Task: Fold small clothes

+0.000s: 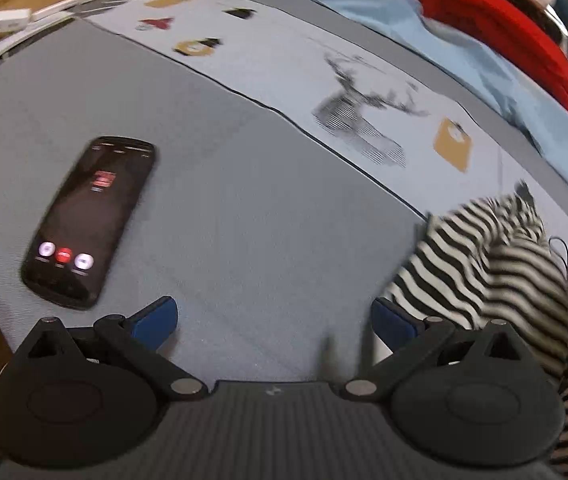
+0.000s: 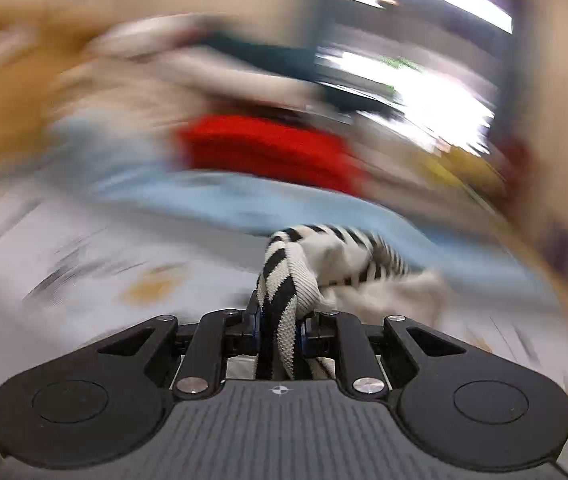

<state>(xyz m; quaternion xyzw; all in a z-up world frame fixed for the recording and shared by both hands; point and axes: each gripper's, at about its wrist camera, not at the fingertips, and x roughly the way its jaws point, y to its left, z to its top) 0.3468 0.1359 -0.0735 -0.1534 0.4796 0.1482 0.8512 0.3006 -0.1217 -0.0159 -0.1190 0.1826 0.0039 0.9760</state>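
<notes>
Nearest the right wrist camera, the right hand-held gripper (image 2: 280,326) is clenched on a fold of the striped garment (image 2: 284,288): the black-and-white ribbed cloth runs up between the two nearly closed jaws and bunches just beyond them toward one o'clock. Everything past the cloth is smeared with motion blur; only a red cloth (image 2: 268,152) at twelve o'clock and a pale blue sheet (image 2: 220,196) beneath it can be told.

From the left wrist view, the left hand-held gripper (image 1: 274,320) is released, its blue fingertips (image 1: 156,318) standing wide apart over bare grey-blue bed cover (image 1: 244,208) with nothing between them. That same garment shows here too (image 1: 484,264), lying crumpled at three to four o'clock, its edge just beside the right-hand blue fingertip; whether the two touch cannot be told. A black phone (image 1: 88,220) with a lit screen lies flat on the cover at nine o'clock, well apart from the garment. A lighter printed blanket (image 1: 324,80), bearing a stag's head and small orange shapes, crosses the bed from eleven to two o'clock. Beyond it at one o'clock sits the red cloth (image 1: 504,28) on the pale blue sheet (image 1: 464,52).
</notes>
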